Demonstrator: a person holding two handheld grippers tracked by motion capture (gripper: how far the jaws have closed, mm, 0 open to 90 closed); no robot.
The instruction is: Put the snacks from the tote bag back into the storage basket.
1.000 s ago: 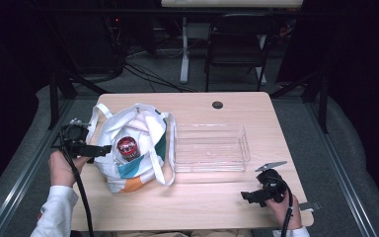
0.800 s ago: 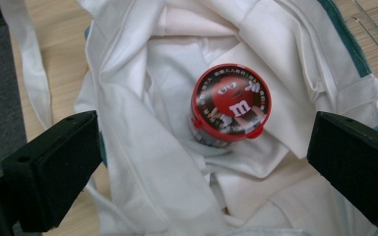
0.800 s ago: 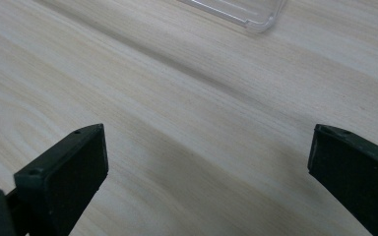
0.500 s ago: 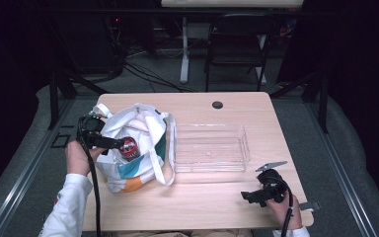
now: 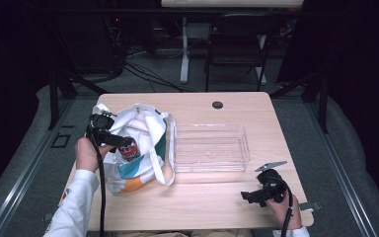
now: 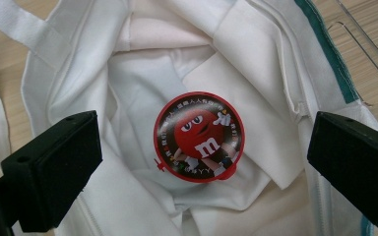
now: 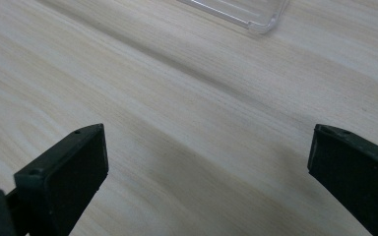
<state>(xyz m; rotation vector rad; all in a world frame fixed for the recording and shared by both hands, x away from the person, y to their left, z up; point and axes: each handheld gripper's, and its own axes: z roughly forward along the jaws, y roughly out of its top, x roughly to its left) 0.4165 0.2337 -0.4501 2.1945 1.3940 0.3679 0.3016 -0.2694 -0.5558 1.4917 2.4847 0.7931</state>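
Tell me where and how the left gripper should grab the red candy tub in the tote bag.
Grip the red candy tub across its round lid rim, coming straight down through the tote bag mouth. The lid faces up toward the left gripper, whose open jaws already straddle it. The body is buried in fabric, so probably only the rim is free.

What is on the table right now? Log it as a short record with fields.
left gripper: open, over the mouth of the bag
right gripper: open, over bare table, holding nothing
bag: white cloth tote with handles, lying open on the table's left side
candy tub: round, red lid, inside the bag, not gripped
clear tray: empty, right of the bag
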